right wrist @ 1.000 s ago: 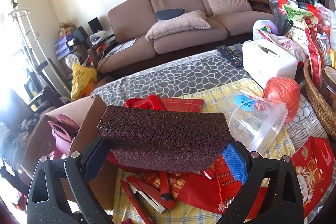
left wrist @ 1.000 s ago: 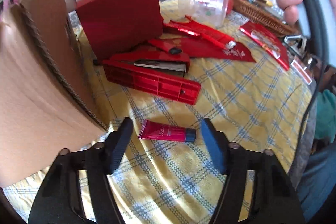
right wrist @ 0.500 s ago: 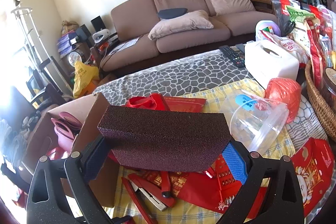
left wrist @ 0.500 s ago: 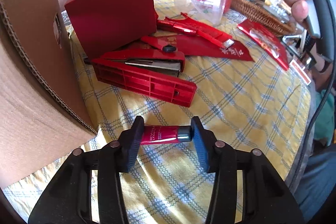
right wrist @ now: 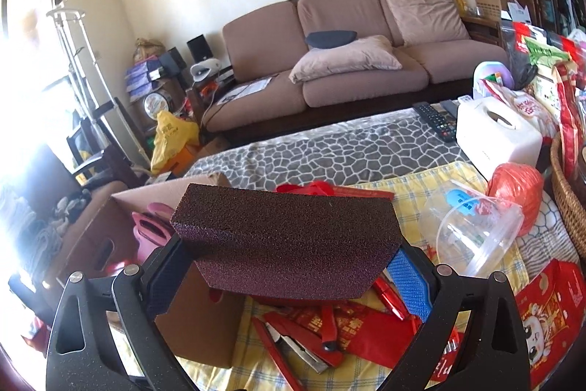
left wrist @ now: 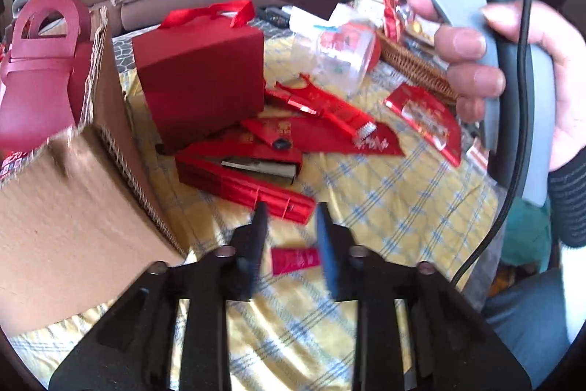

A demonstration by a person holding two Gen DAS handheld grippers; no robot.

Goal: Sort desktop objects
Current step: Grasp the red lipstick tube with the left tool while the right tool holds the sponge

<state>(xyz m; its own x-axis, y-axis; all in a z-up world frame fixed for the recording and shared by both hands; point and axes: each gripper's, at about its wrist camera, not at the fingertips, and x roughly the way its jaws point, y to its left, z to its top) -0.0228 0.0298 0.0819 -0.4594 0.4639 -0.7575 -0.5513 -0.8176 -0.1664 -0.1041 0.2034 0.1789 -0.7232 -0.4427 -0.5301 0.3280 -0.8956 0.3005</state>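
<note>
My left gripper (left wrist: 291,246) hangs tilted down over the yellow checked tabletop (left wrist: 403,207), its jaws narrow and just now easing apart, with the small red tube (left wrist: 295,259) lying crosswise between them. The picture is smeared there, so I cannot tell whether the pads still press on the tube's ends or have slipped clear of it. I came at it end to end, I think, because a soft tube squashes less that way. My right gripper (right wrist: 284,266) has its jaws spread wide and clamped on the two ends of the dark sanding sponge (right wrist: 285,240), held flat and raised above the clutter, near the open cardboard box (right wrist: 197,325). I judge that box to be where sorted things go, since pink and red bags (left wrist: 40,61) already stand in it. It sits on the left edge of the tabletop, just beside my left jaws, so both loads have a short way to travel. The red stapler (left wrist: 241,174), the red gift box (left wrist: 201,79) and the red envelopes (left wrist: 322,134) remain unsorted on the cloth.
</note>
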